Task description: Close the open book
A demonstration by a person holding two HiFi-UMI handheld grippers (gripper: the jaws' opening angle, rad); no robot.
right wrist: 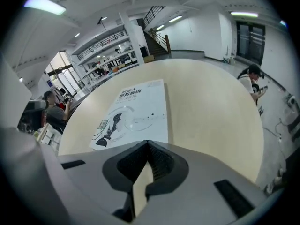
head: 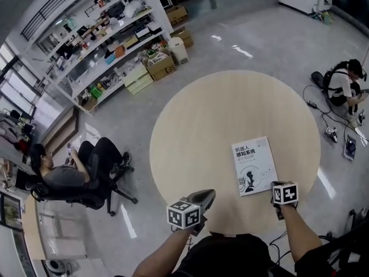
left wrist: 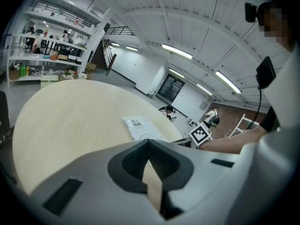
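Closed book, round table, grey floor

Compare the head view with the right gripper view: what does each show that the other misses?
Only the head view: the left gripper and the right gripper from outside, both near the table's edge, and the person's arms. Only the right gripper view: its own jaws shut together with nothing between them, and the ceiling lights. Both: the closed book lying flat on the table, and the shelves.
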